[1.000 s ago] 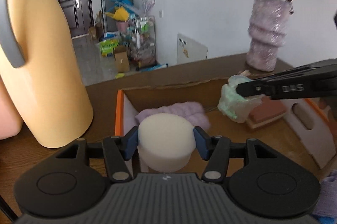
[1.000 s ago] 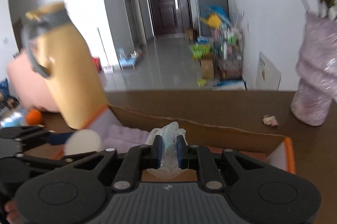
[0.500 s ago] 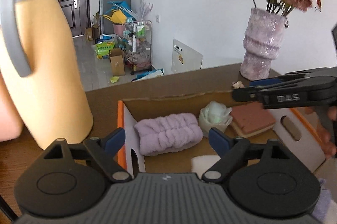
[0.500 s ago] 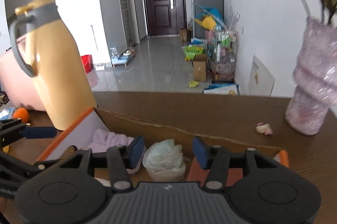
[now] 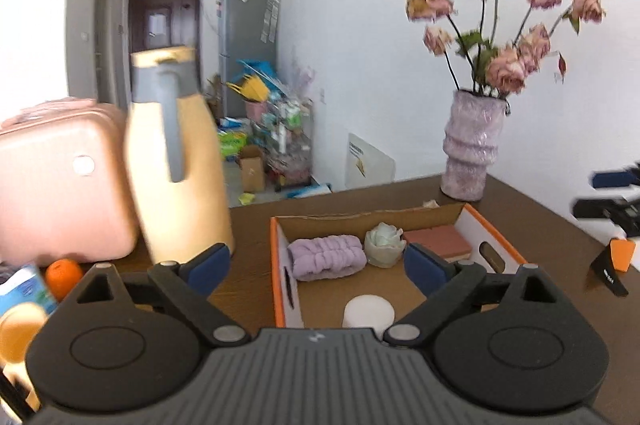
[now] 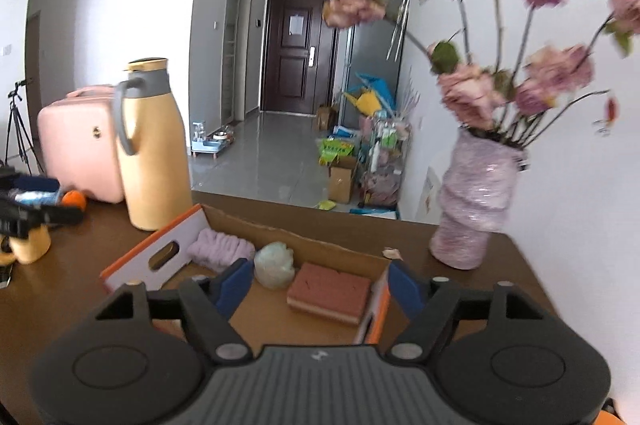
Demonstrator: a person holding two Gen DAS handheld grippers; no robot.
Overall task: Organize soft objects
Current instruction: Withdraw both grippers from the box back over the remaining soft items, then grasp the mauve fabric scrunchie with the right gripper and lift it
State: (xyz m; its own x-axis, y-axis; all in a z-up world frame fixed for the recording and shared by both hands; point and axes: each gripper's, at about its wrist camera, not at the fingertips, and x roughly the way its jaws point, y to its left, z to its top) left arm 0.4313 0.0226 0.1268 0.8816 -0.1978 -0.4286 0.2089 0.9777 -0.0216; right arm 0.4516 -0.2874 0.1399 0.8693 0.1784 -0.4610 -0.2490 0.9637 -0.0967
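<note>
Hovering wide open and empty, jaws just opened: left gripper [image 5: 318, 263] and right gripper [image 6: 322, 285], above the cardboard box [image 5: 280, 265] holding the white sponge [image 5: 369, 311] near its front edge.

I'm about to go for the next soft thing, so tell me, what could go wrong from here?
1. The vase of dried flowers stands close beside the cardboard box; a wide swing of the right tongs might tip it.
2. The tall yellow jug stands just as near the left tongs.
3. The white foam puck lies loose by the near wall and may roll.
</note>
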